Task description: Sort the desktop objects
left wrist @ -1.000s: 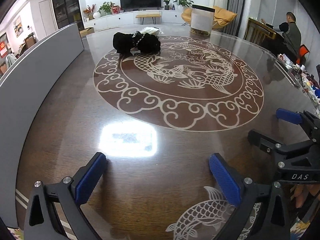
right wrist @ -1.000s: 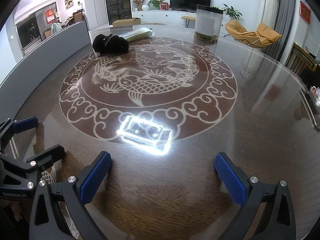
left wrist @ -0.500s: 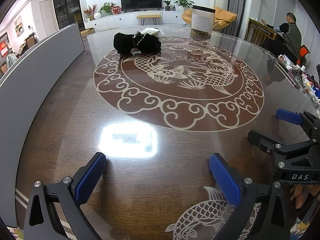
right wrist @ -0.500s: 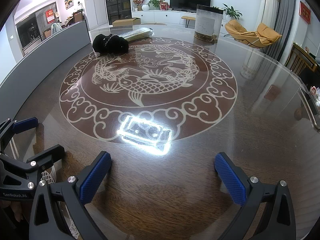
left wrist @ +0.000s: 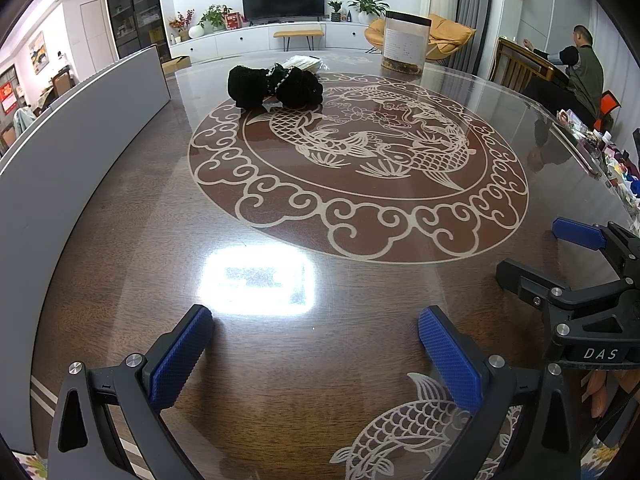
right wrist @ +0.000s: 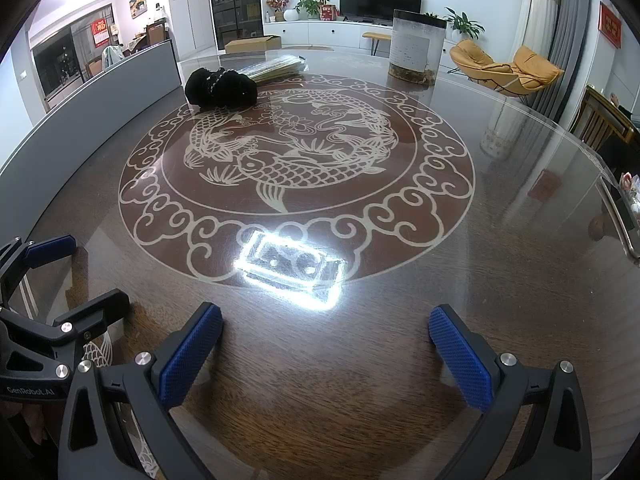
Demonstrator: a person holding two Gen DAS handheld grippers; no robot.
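Observation:
A black fuzzy bundle with a beaded strand [left wrist: 274, 86] lies at the far side of the glass-topped table [left wrist: 160, 240]; it also shows in the right wrist view [right wrist: 221, 87]. A clear plastic packet [right wrist: 276, 68] lies just behind it. My left gripper [left wrist: 316, 344] is open and empty, low over the near table edge. My right gripper [right wrist: 326, 344] is open and empty beside it; it also shows at the right of the left wrist view [left wrist: 560, 256]. Both are far from the bundle.
A tall clear jar [right wrist: 416, 46] with a white label stands at the far edge. A grey panel [left wrist: 60, 152] runs along the table's left side. Small cluttered items [left wrist: 612, 164] lie at the far right edge. A person [left wrist: 586, 68] sits beyond.

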